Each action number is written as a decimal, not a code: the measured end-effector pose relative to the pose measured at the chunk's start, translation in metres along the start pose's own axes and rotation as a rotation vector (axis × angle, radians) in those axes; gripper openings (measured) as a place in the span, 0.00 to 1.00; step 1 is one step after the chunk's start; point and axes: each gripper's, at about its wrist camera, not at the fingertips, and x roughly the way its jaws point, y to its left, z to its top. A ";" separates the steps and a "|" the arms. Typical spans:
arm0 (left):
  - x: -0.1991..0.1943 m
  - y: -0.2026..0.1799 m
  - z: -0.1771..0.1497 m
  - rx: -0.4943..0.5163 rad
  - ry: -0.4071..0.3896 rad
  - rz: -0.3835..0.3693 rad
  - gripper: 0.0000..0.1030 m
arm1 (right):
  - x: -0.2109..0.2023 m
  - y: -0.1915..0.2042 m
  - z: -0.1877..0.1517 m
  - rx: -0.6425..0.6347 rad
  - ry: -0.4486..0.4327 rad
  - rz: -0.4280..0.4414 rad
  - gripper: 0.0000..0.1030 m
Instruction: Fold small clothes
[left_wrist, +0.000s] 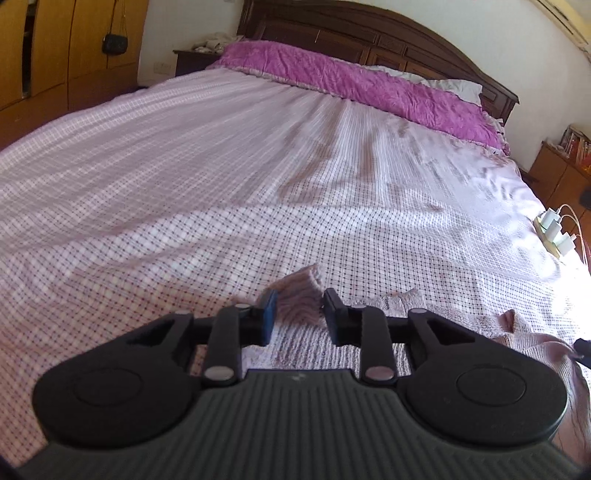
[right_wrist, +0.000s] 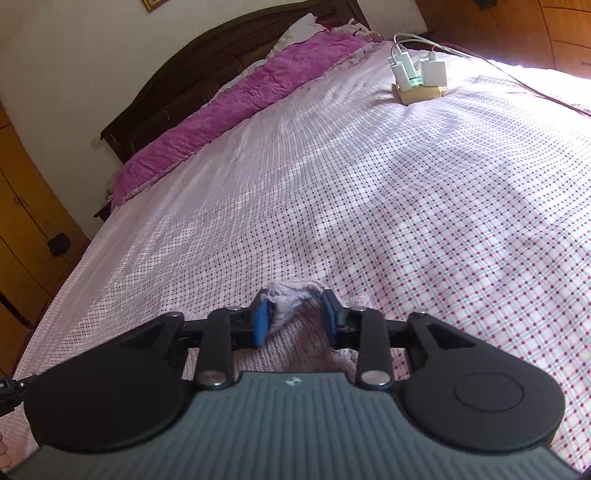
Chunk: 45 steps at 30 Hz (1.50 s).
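Knitwear, a small pale-pink garment (left_wrist: 535, 354), lies limp on the checked bedspread (left_wrist: 221, 184), soft and light enough by the look of it to sag wherever it is unsupported. The left gripper (left_wrist: 298, 308) pinches a raised corner between its pads, the rest trailing to its right. The right gripper (right_wrist: 295, 314) likewise nips an edge; corners look the best hold.

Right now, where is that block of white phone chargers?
The charger block sits on the checked bedsheet near the bed's right edge, short of the purple blanket; it shows far right in the left wrist view.
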 end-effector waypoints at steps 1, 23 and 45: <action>-0.004 0.000 0.001 0.005 -0.012 0.005 0.37 | -0.006 0.001 0.000 -0.005 -0.018 -0.007 0.53; 0.009 0.007 -0.036 0.106 0.098 -0.017 0.37 | -0.009 0.019 -0.045 -0.247 0.067 -0.017 0.62; -0.079 0.009 -0.048 0.126 0.134 0.013 0.37 | -0.108 -0.049 -0.048 -0.006 0.036 0.018 0.64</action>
